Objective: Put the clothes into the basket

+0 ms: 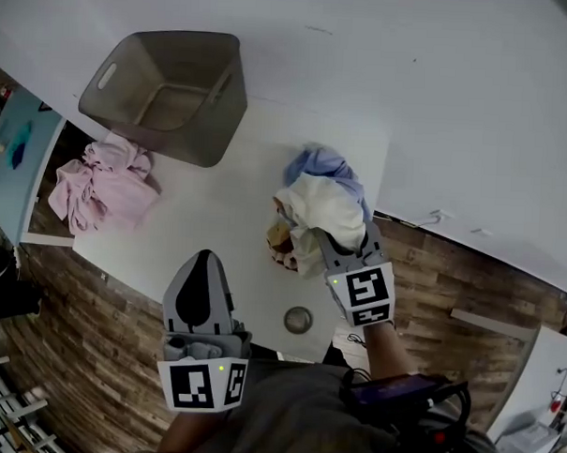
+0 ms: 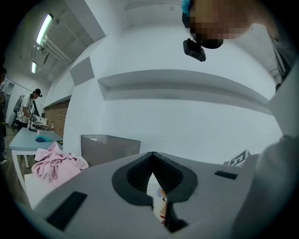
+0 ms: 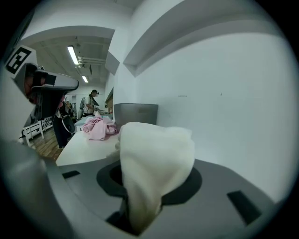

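**Head view.** You are holding the left tool [image 1: 203,261] over the near part of the white worktop [image 1: 219,209], with its jaws pressed together on nothing. You are holding the right tool [image 1: 339,250] at the heap of clothes on the worktop's right side. Its jaws are pinching a cream garment [image 1: 326,209], which is lying against a blue garment [image 1: 319,163]. The grey basket [image 1: 167,94] is standing at the far left, well apart from that heap. A pink garment [image 1: 102,185] is lying just beside the basket at the worktop's left edge.

**Left gripper view.** The jaws are meeting at their tips and gripping nothing. The basket [image 2: 110,148] and the pink garment [image 2: 56,163] are showing beyond them, to the left.

**Right gripper view.** The cream garment [image 3: 154,163] is bulging up from between the jaws, which are pinching its lower folds. The basket [image 3: 135,114] is standing far behind it.
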The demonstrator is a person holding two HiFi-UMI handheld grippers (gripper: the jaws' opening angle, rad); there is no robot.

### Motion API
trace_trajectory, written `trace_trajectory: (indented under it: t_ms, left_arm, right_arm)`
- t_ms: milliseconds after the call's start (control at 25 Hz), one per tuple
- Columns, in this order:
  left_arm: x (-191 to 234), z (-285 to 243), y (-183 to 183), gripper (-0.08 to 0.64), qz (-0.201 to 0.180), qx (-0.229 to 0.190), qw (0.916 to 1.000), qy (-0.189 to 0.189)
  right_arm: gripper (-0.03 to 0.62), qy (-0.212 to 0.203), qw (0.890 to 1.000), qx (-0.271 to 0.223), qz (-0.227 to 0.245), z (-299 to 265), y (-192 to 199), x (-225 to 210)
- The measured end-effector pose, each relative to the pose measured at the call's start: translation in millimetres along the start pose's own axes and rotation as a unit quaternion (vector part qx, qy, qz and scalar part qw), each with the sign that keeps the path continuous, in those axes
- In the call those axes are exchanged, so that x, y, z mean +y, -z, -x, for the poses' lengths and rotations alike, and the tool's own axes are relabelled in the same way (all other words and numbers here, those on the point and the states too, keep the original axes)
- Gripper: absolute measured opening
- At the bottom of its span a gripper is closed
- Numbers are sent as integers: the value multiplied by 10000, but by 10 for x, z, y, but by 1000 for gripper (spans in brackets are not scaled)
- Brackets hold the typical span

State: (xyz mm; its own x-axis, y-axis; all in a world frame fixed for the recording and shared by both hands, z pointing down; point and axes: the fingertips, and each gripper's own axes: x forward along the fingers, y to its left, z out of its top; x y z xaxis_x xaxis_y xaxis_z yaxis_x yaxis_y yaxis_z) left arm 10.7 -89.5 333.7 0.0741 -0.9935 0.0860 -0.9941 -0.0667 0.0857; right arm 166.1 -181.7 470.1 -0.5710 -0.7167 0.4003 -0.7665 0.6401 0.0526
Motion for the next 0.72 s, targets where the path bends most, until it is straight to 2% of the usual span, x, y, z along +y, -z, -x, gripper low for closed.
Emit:
trace_trajectory:
  t_ms: [160, 240, 280, 400, 480, 720]
  left_arm:
    - [86, -188, 162, 8, 64, 188, 9998, 51]
    - [135, -261, 257, 8, 102, 281, 9995, 62]
    - [159, -294, 306, 8, 119, 327, 9994, 71]
    - [214, -394, 445, 8, 168, 476, 9987, 107]
    - [235, -457, 517, 8, 195, 566, 9981, 128]
    - [286, -592, 682, 8, 252, 748, 9966, 233]
  right_arm:
    - [172, 273, 9995, 122, -65, -156, 177, -148]
    - [215, 385, 9990, 197, -83, -232, 266, -197]
    - [249, 433, 9987, 244, -95, -270, 313, -216]
    - [413, 537, 9976, 379, -210, -367, 436, -297]
    - [480, 543, 9967, 488, -350, -421, 522, -369]
    - [541, 514, 9922, 813, -800, -594, 797, -523]
